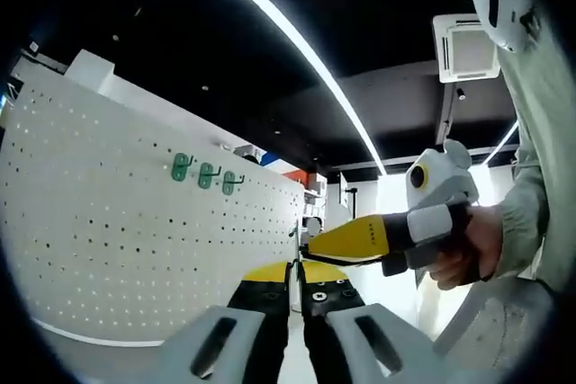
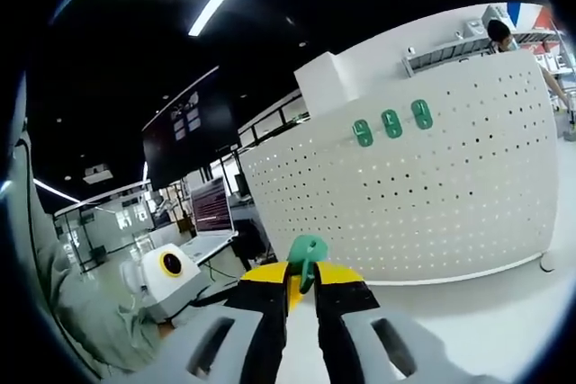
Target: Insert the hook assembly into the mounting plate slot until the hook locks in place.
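Observation:
A white pegboard mounting plate (image 1: pixel 108 222) fills the left of the left gripper view, with three green hooks (image 1: pixel 206 174) hanging in a row on it. In the right gripper view the same plate (image 2: pixel 423 204) stands to the right, carrying the hooks (image 2: pixel 391 122). My right gripper (image 2: pixel 301 287) is shut on a loose green hook assembly (image 2: pixel 306 254), held well short of the plate. My left gripper (image 1: pixel 297 269) has its jaws pressed together. The right gripper (image 1: pixel 355 238) reaches in from the right, its tip just above my left jaws, with a thin part (image 1: pixel 293 242) there.
A person's hand (image 1: pixel 468 254) and pale sleeve (image 1: pixel 540 132) hold the right gripper. The white floor or tabletop (image 2: pixel 504 312) spreads in front of the plate. Desks with a screen (image 2: pixel 211 209) stand behind at the left, and ceiling light strips run overhead.

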`<action>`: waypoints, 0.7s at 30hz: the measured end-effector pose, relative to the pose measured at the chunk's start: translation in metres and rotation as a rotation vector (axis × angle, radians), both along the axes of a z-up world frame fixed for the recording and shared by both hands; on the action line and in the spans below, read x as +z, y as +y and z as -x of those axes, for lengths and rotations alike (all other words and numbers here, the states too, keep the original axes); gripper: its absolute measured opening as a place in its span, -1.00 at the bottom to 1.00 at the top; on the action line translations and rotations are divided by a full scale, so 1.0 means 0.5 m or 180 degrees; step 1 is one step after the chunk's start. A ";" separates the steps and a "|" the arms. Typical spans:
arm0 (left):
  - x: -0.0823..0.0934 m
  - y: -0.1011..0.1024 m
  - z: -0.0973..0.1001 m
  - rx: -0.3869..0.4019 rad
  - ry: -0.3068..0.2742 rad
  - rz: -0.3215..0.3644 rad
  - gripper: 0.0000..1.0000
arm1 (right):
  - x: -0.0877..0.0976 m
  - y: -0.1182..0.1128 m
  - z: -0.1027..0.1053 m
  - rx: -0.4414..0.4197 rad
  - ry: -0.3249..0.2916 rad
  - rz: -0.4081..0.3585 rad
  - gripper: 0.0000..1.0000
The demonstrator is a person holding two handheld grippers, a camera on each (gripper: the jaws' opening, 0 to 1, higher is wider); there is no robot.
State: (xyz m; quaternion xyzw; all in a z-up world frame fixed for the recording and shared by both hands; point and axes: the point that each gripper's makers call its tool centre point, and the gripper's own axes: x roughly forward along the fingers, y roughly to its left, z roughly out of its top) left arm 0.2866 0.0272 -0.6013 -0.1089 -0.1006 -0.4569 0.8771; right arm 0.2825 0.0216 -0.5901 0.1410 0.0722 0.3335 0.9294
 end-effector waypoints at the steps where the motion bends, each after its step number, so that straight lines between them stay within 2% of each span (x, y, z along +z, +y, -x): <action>1: 0.001 -0.001 0.001 -0.0009 -0.0003 0.0005 -0.94 | 0.002 0.001 0.000 -0.0001 0.0001 -0.0018 -0.84; 5: 0.006 0.002 0.001 -0.0016 -0.0010 0.0055 -0.94 | 0.004 0.001 -0.002 -0.0018 0.0027 -0.0083 -0.88; 13: 0.008 -0.001 0.004 0.0088 -0.0180 -0.0107 -0.94 | 0.004 -0.004 -0.004 -0.0084 0.0108 -0.0205 -0.95; 16: 0.005 -0.002 0.004 0.0094 -0.0169 -0.0126 -0.94 | 0.005 -0.001 -0.001 -0.0072 0.0099 -0.0223 -0.97; 19: 0.006 -0.002 0.004 0.0095 -0.0169 -0.0118 -0.93 | 0.009 0.003 0.003 -0.0099 -0.0071 -0.0016 -0.98; 21: 0.005 -0.001 0.003 0.0081 -0.0124 -0.0090 -0.93 | 0.008 0.005 0.004 -0.0111 -0.0101 0.0039 -0.98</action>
